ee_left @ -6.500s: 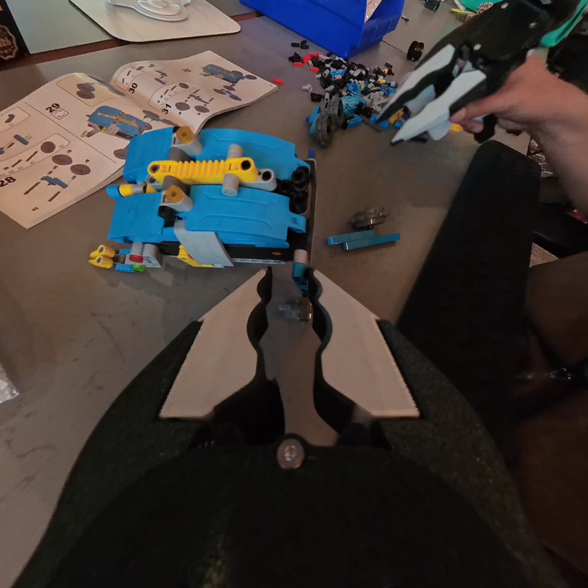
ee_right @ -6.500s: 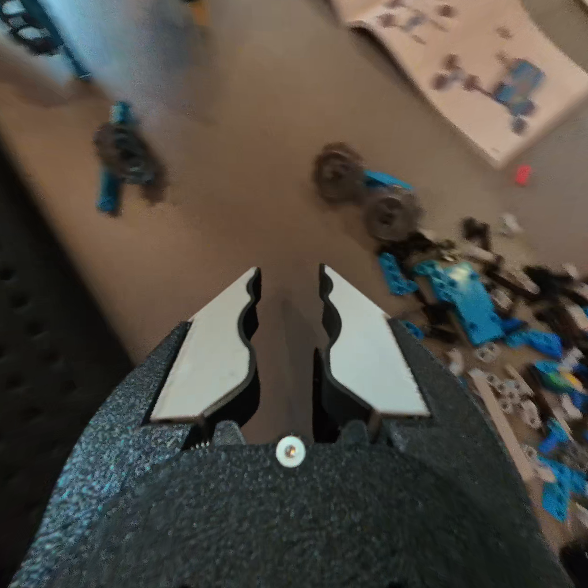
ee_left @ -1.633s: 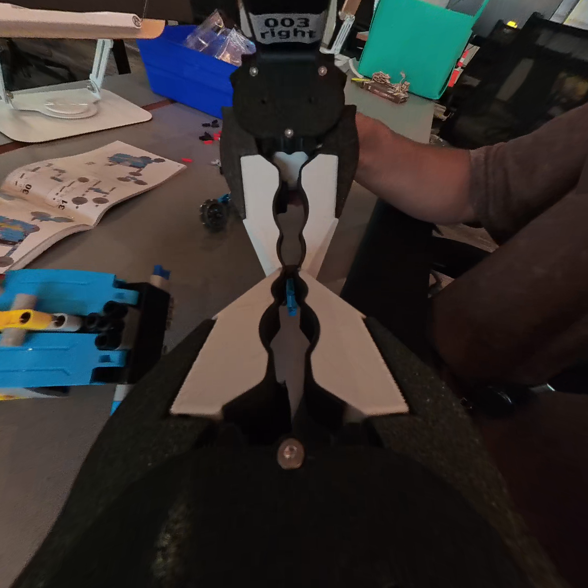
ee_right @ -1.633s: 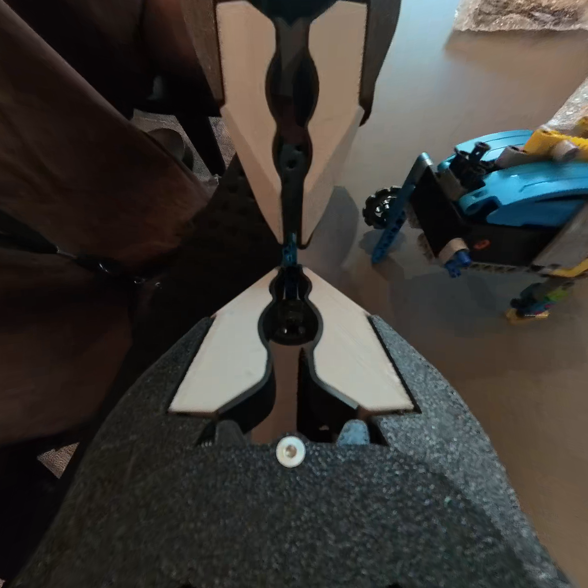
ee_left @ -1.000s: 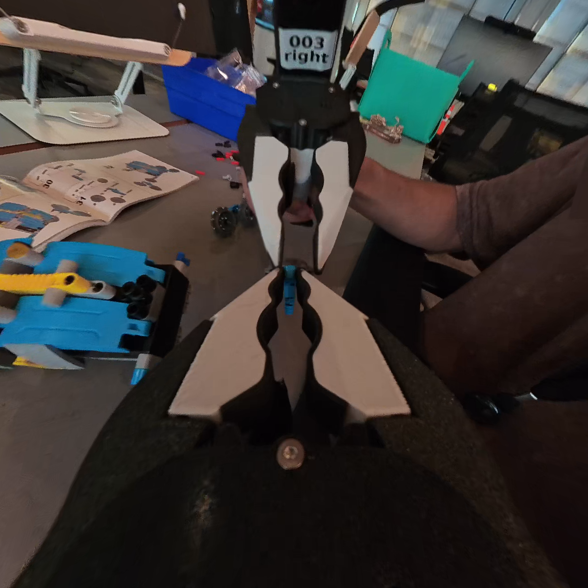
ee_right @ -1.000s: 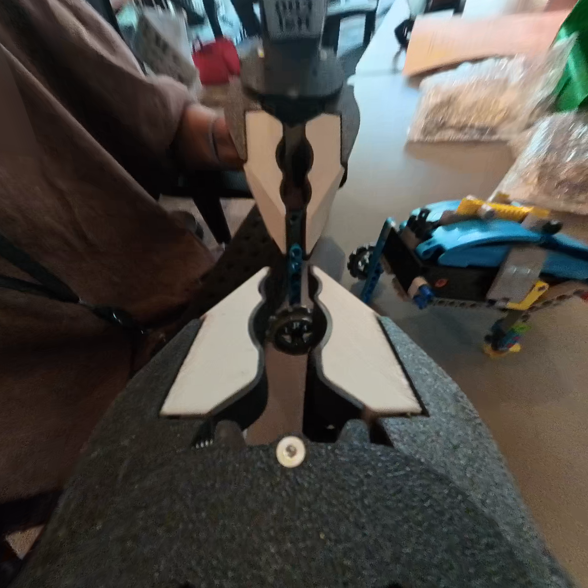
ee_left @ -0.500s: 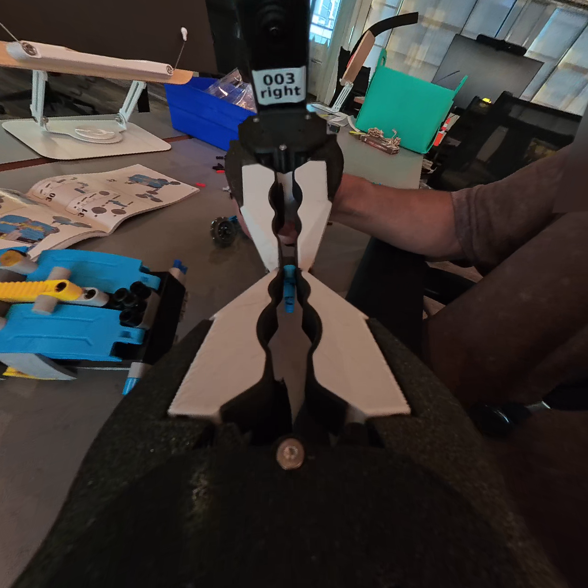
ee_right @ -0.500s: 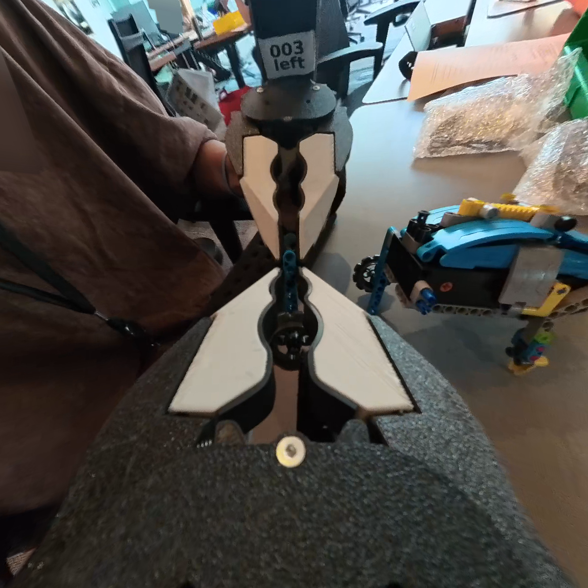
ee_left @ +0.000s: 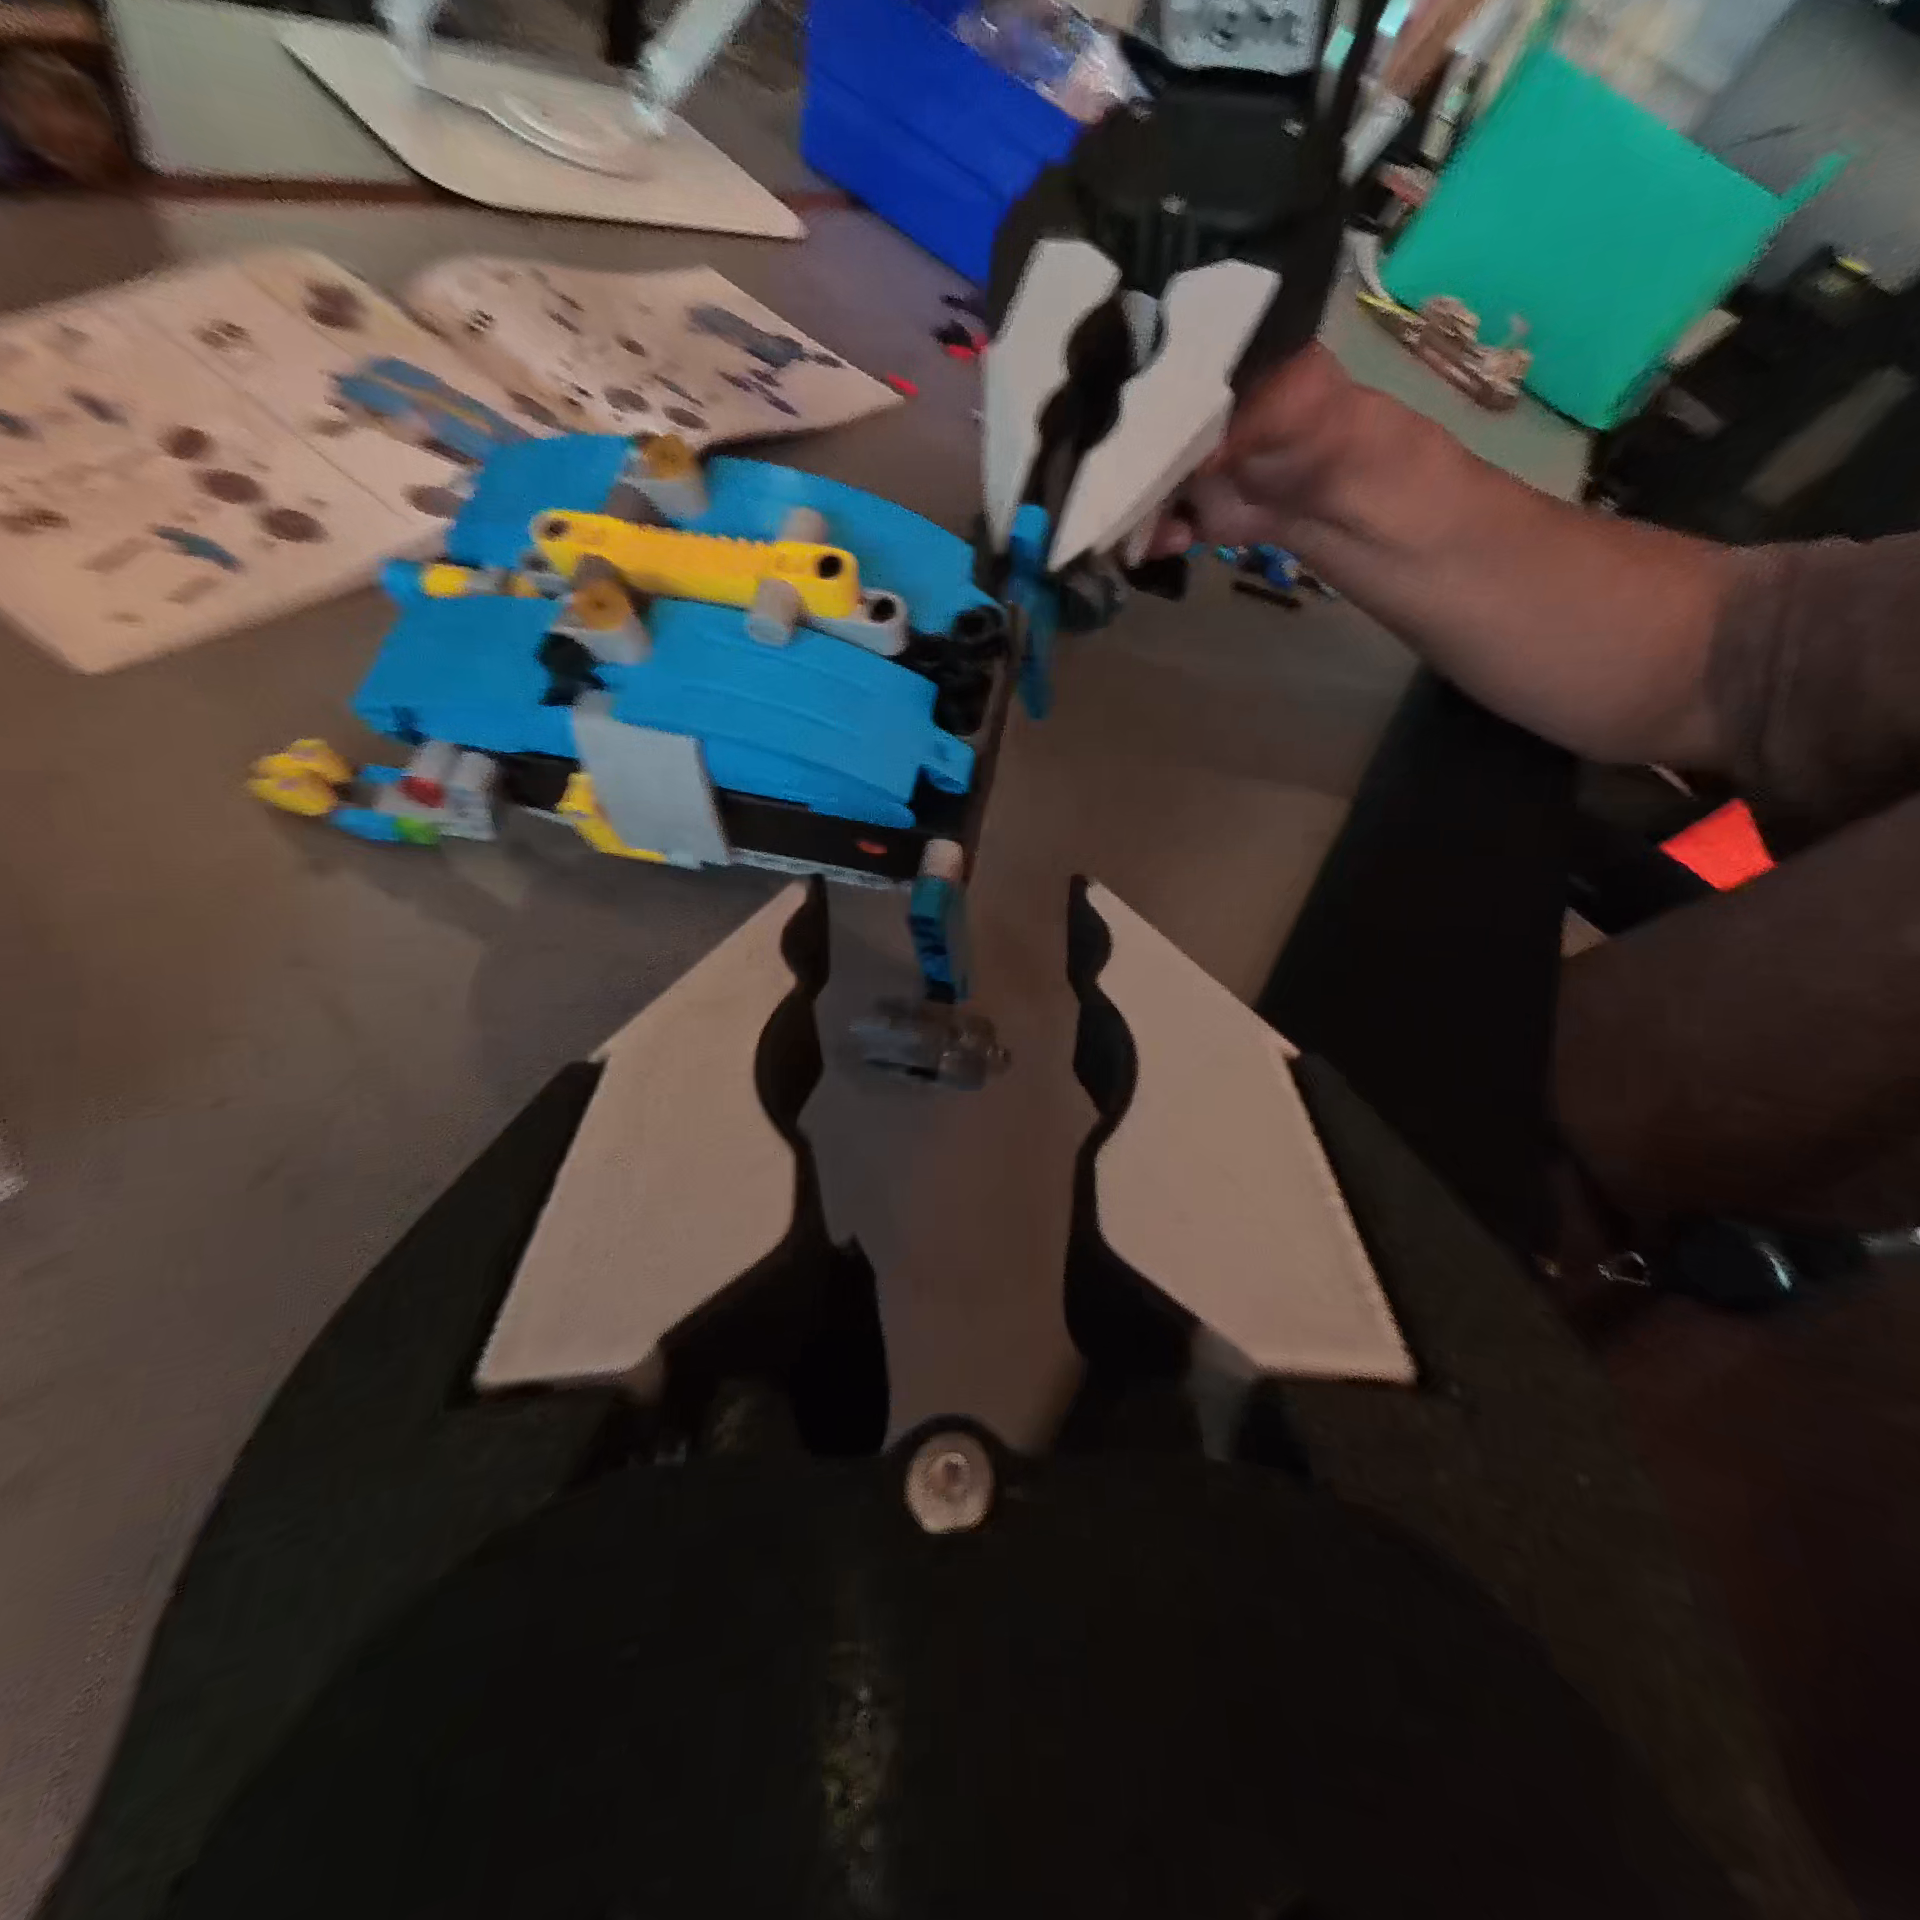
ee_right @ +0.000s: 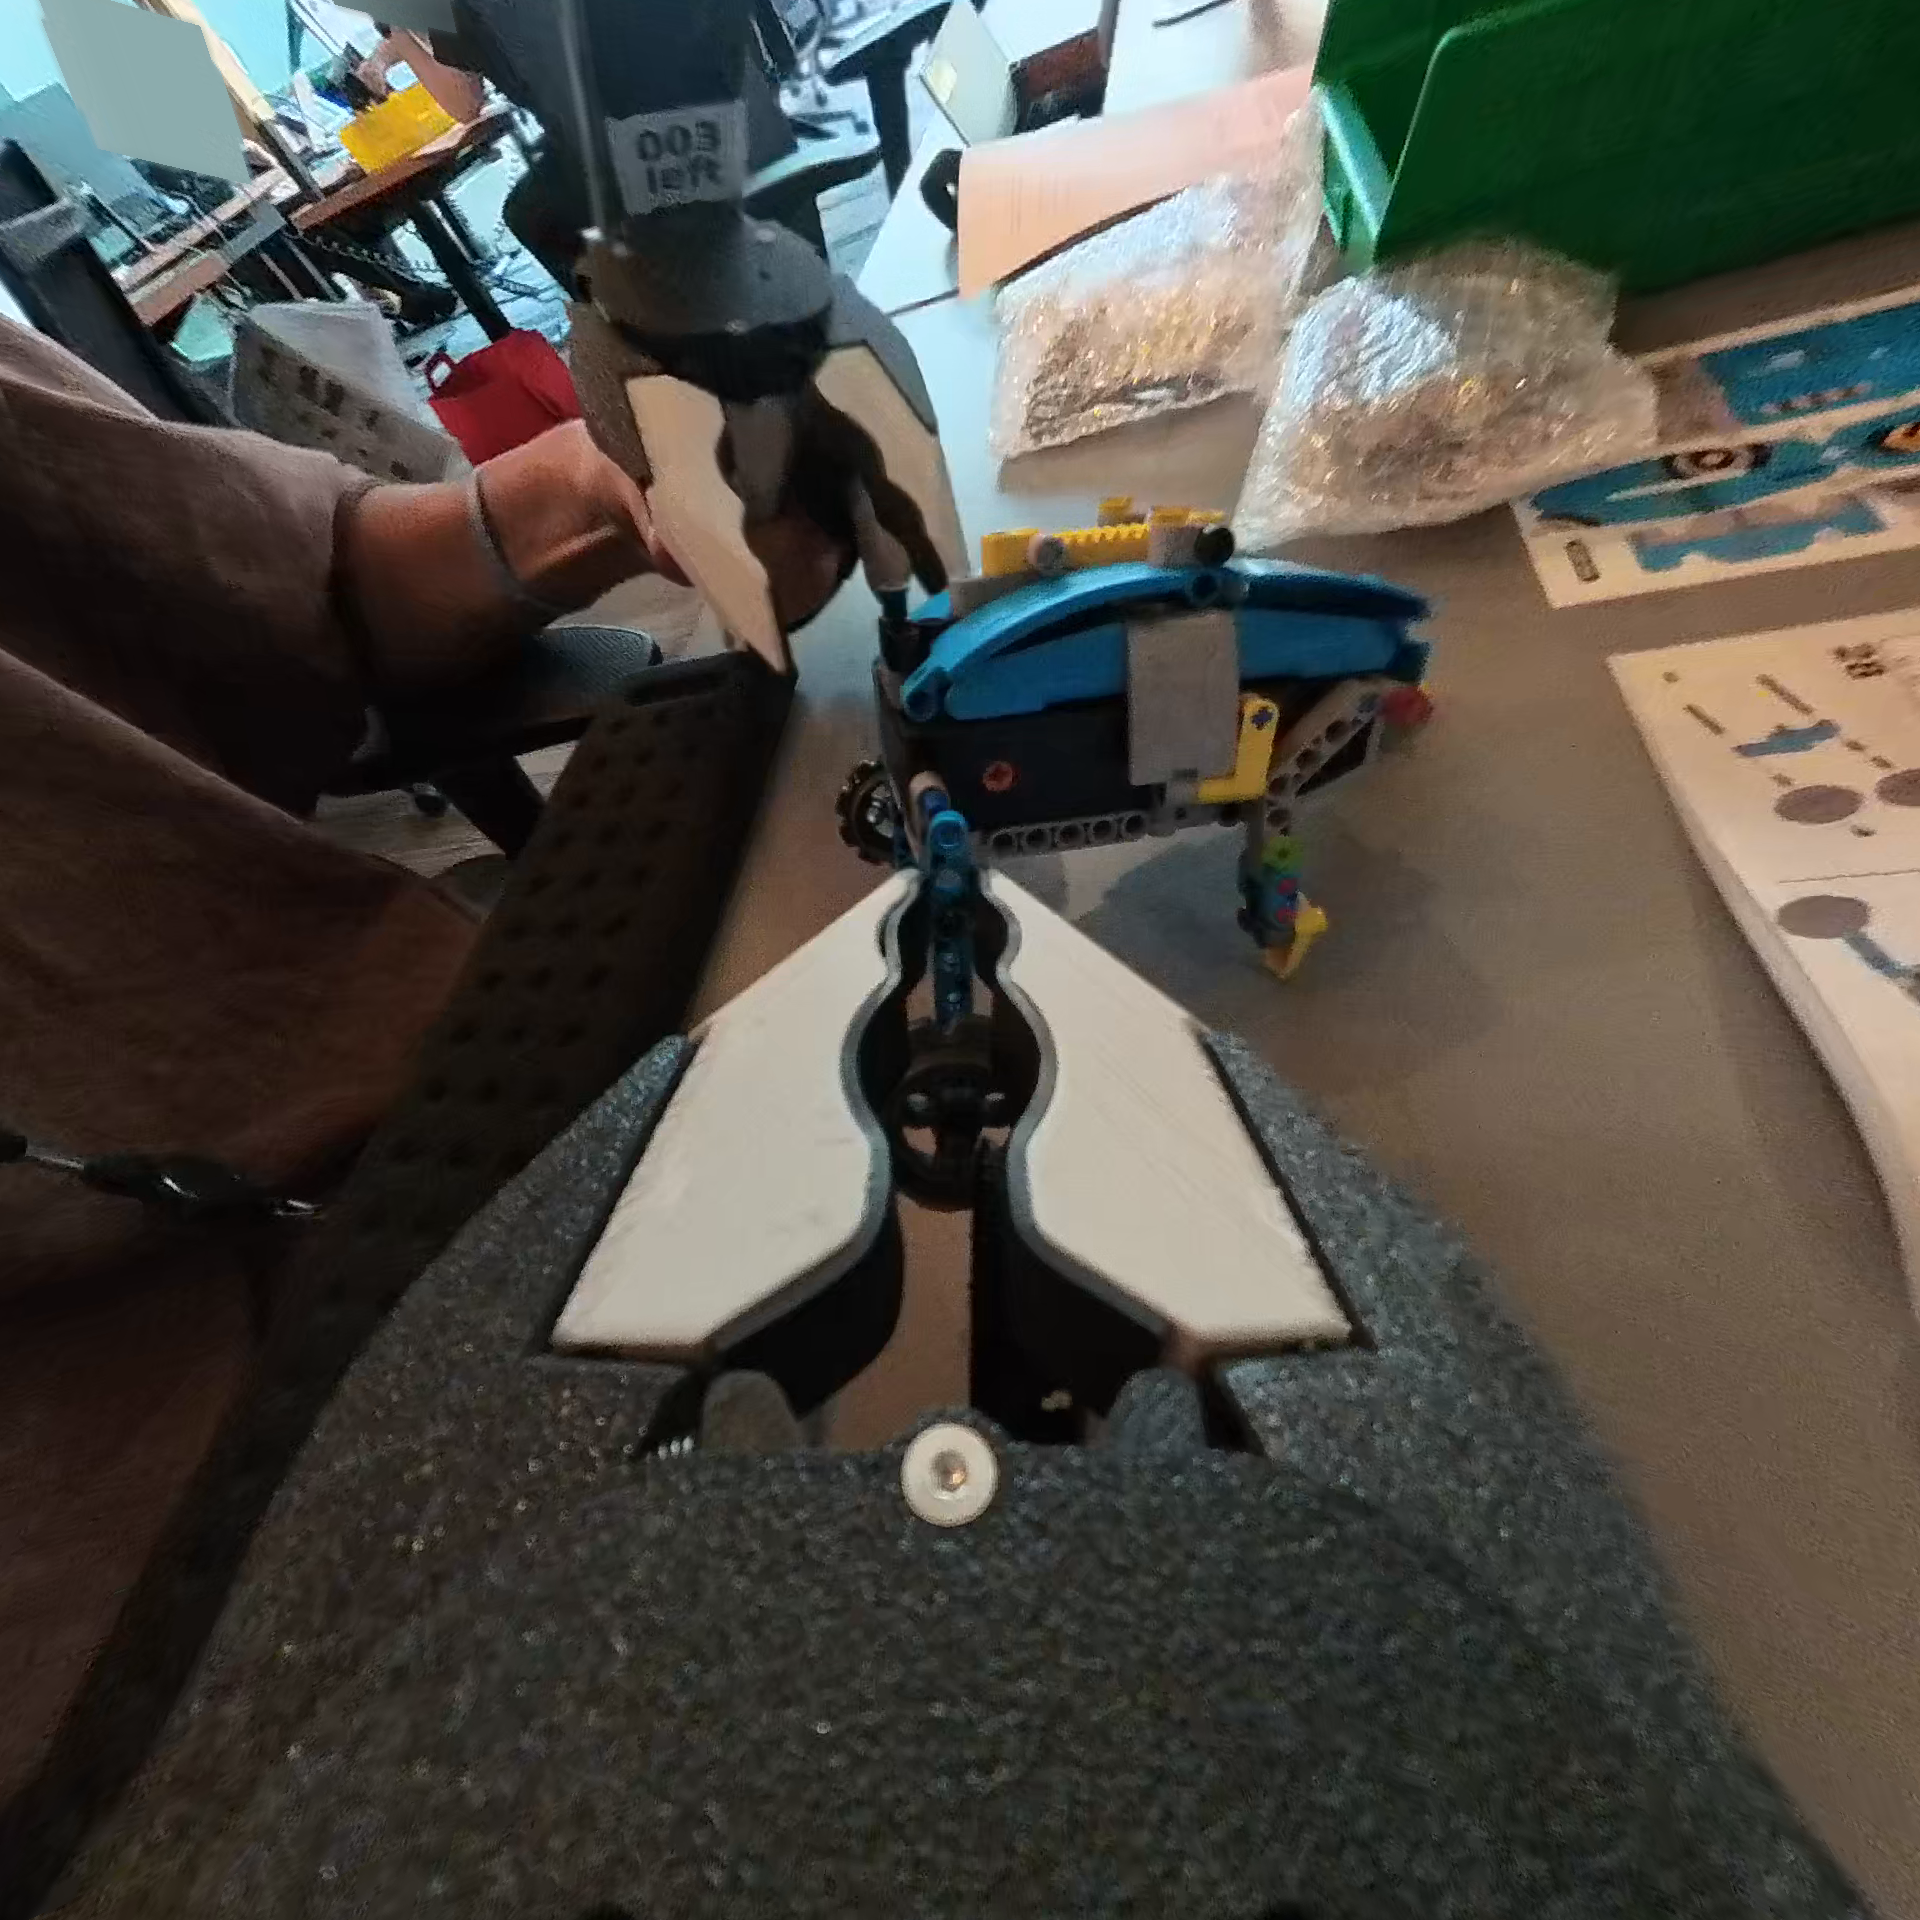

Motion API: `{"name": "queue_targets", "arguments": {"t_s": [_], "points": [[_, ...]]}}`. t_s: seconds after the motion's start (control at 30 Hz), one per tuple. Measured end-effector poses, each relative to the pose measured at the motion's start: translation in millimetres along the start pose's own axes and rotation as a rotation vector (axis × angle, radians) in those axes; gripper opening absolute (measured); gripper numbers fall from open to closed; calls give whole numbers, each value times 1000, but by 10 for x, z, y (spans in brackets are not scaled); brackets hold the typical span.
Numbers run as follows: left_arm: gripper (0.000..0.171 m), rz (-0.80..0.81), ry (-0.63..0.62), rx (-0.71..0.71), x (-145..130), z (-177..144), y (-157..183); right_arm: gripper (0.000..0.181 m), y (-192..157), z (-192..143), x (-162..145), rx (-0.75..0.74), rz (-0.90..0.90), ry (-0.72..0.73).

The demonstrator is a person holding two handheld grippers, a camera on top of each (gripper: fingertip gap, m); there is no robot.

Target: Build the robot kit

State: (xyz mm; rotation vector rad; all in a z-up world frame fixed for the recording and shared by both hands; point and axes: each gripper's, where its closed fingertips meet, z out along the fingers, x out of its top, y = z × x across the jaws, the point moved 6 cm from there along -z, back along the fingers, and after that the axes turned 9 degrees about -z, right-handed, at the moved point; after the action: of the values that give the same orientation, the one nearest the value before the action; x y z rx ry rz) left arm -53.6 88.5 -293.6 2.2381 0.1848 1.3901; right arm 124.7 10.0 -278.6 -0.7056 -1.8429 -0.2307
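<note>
My right gripper (ee_right: 948, 883) is shut on a thin blue beam (ee_right: 948, 914) with a black wheel (ee_right: 948, 1112) sitting in the hollow between its fingers. The beam's tip points at the near end of the blue and yellow brick vehicle (ee_right: 1143, 665). In the left wrist view this gripper (ee_left: 1029, 556) holds the beam (ee_left: 1034, 623) at the vehicle's (ee_left: 675, 665) right end. My left gripper (ee_left: 943, 904) is open and empty. A second blue beam with a wheel (ee_left: 930, 997) on the vehicle's near corner lies between its fingertips. It shows open in the right wrist view (ee_right: 857, 623).
An open instruction booklet (ee_left: 312, 416) lies behind the vehicle and also shows in the right wrist view (ee_right: 1787, 831). A blue bin (ee_left: 935, 125), a green box (ee_left: 1579, 239), bubble-wrap bags (ee_right: 1143, 322) and loose pieces (ee_left: 1268, 561) stand around. A black perforated chair part (ee_right: 582, 883) is at the table edge. My right fingertips sit around 9 centimeters from my left ones.
The left gripper has let go of the blue beam, opened and dropped toward the vehicle's near corner. The right gripper has kept the beam with the wheel and carried it to the vehicle's end.
</note>
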Motion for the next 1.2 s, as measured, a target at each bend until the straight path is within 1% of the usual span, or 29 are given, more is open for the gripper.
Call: {"name": "queue_targets", "arguments": {"t_s": [0.03, 0.1, 0.13, 0.2, 0.27, 0.33, 0.47, 0.53, 0.67, 0.73, 0.87, 0.97, 1.03, 1.1, 1.2], "points": [[40, -3, -29, -29, -21, 74, -1, 8, 8, 46, -17, 19, 14, -5], [37, 19, -93, -25, -64, 188, -13, 8, 11, 106, -30, 46, 29, 1], [33, 34, -98, -18, -62, 223, -15, 8, 6, 121, -30, 57, 30, 2], [20, 57, -77, 1, -47, 263, -53, 8, 9, 127, -27, 63, 23, 0], [10, 44, -58, -42, -49, 279, -69, 8, 36, 109, -22, 70, 29, 18], [9, 61, -47, -64, -39, 272, -84, 8, 59, 113, -35, 87, 41, 27], [6, 106, -71, -102, -10, 274, -107, 8, 103, 130, -33, 103, 41, 41], [5, 161, -97, -107, -1, 283, -71, 8, 114, 116, -22, 102, 24, 48], [5, 345, -242, -26, 43, 230, 21, 8, 22, 152, -65, 163, -56, -79], [5, 386, -284, -13, 95, 202, 43, 8, 3, 166, -36, 187, -83, -116], [5, 399, -332, -2, 85, 227, 30, 8, 6, 210, -105, 205, -74, -155], [5, 402, -329, 5, 93, 233, 28, 7, -8, 211, -106, 195, -85, -160], [4, 390, -334, 1, 96, 234, 26, 6, -15, 216, -87, 173, -120, -180], [4, 377, -328, -2, 96, 230, 24, 6, -33, 218, -51, 110, -195, -200], [4, 372, -333, -11, 86, 239, 40, 7, -72, 218, -37, 82, -261, -240]]}}
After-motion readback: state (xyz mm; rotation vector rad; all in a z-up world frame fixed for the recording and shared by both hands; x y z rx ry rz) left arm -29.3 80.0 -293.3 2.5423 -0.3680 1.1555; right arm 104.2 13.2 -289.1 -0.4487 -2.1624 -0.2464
